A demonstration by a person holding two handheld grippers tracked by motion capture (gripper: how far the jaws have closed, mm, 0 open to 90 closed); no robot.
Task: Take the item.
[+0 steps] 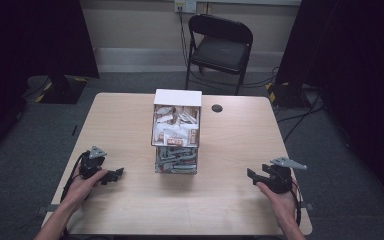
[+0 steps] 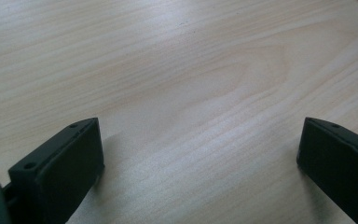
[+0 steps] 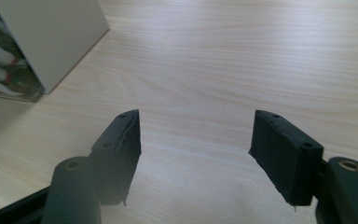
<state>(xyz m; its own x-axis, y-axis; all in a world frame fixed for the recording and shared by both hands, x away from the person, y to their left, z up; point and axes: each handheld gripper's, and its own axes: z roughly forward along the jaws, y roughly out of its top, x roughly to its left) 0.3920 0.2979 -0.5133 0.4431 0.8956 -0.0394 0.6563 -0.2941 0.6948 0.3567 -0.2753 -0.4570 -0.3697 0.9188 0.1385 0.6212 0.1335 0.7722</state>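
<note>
One packet-filled box (image 1: pixel 177 131) stands between two empty grippers, left (image 1: pixel 116 174) wide, right (image 1: pixel 252 175) narrower.

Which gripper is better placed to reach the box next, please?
Probably the right gripper: its view already shows the box, jaws open and empty. The left gripper faces bare table.
</note>
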